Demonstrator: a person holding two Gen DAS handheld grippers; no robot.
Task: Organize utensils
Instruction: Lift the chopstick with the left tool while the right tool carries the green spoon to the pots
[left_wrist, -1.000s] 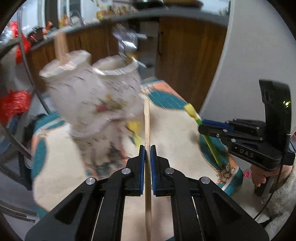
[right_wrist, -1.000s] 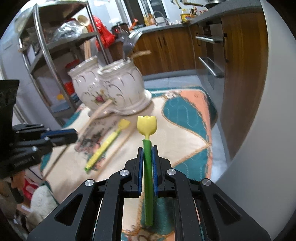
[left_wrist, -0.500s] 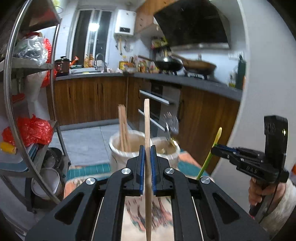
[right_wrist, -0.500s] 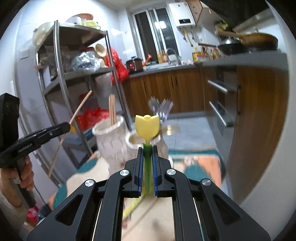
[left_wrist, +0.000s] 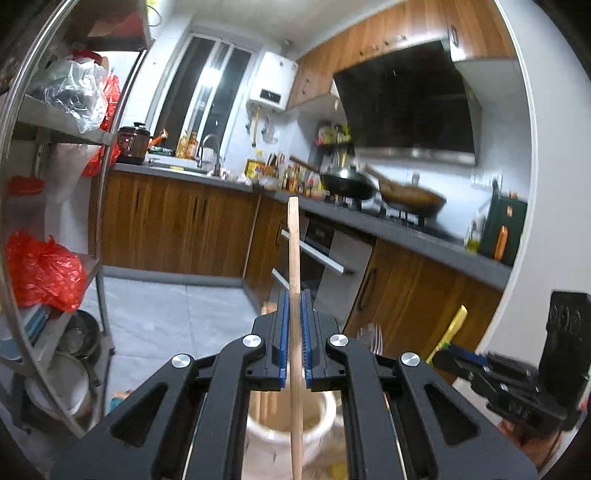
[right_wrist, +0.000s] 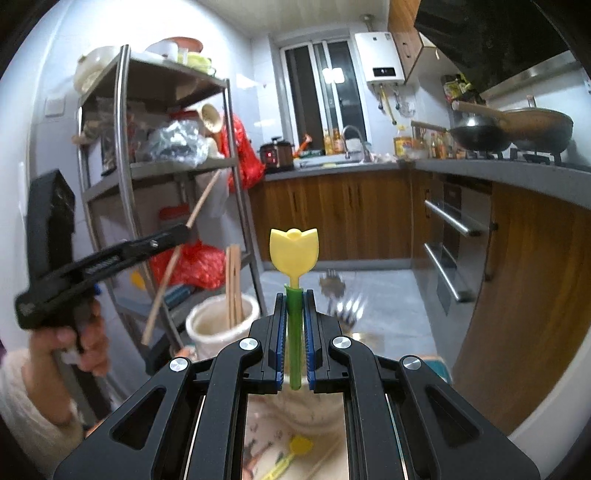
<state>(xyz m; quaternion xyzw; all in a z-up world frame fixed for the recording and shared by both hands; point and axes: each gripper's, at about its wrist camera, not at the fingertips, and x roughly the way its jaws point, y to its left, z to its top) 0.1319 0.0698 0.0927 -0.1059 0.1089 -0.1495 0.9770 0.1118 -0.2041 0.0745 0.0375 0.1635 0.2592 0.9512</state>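
My left gripper (left_wrist: 294, 295) is shut on a wooden chopstick (left_wrist: 294, 251) that stands upright above a white ceramic jar (left_wrist: 288, 439) holding other chopsticks. In the right wrist view the same left gripper (right_wrist: 184, 230) holds the chopstick (right_wrist: 173, 262) tilted, up and left of the jar (right_wrist: 218, 328). My right gripper (right_wrist: 293, 295) is shut on the green stem of a yellow tulip-topped utensil (right_wrist: 293, 251). Forks (right_wrist: 343, 302) stick up from a second jar, mostly hidden behind my fingers. The right gripper (left_wrist: 443, 356) with its utensil (left_wrist: 452, 326) shows at the right of the left wrist view.
Another yellow tulip utensil (right_wrist: 295, 448) lies on the patterned tablecloth (right_wrist: 266, 443) below. A metal shelf rack (right_wrist: 122, 184) stands at the left with red bags. Wooden kitchen cabinets (right_wrist: 332, 221), an oven (right_wrist: 447, 240) and woks (right_wrist: 480, 136) are behind.
Both grippers have risen and tilted up from the table with their utensils held. The jars have dropped low in both views, and the kitchen behind now fills them.
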